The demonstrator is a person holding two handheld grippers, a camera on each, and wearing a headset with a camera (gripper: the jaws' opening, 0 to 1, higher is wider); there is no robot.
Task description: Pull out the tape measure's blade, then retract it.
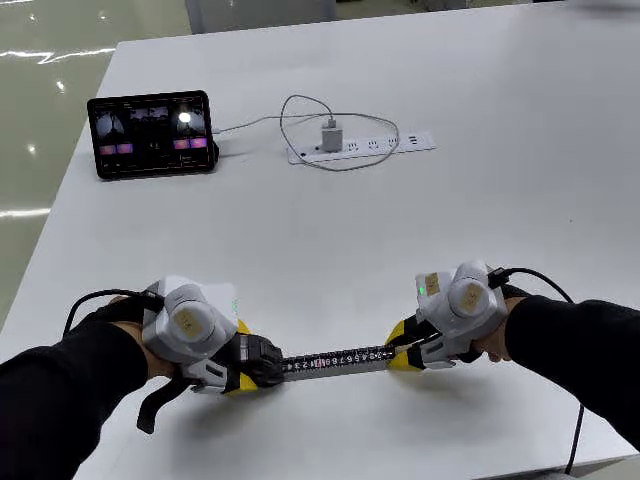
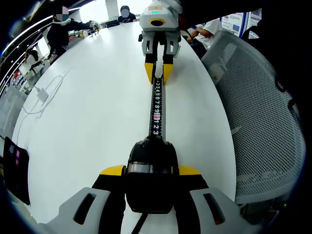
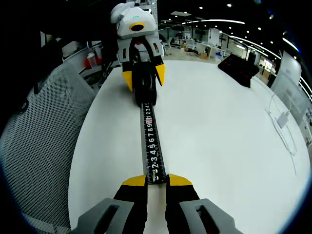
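Near the white table's (image 1: 400, 230) front edge, the left hand-held gripper (image 1: 242, 358) is clamped on the black tape measure case (image 1: 262, 360), whose flanks are hidden by the jaws. The dark numbered blade (image 1: 335, 361) runs to the right hand-held gripper (image 1: 398, 347), which is pinched closed over its tip, hook unseen. Farther back lie a black tablet (image 1: 152, 133) and a white power strip (image 1: 365, 146).

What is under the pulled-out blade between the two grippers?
Bare white table lies under the blade. The blade's tip is covered by the closed jaws of the right gripper; its root runs into the case held by the left gripper.
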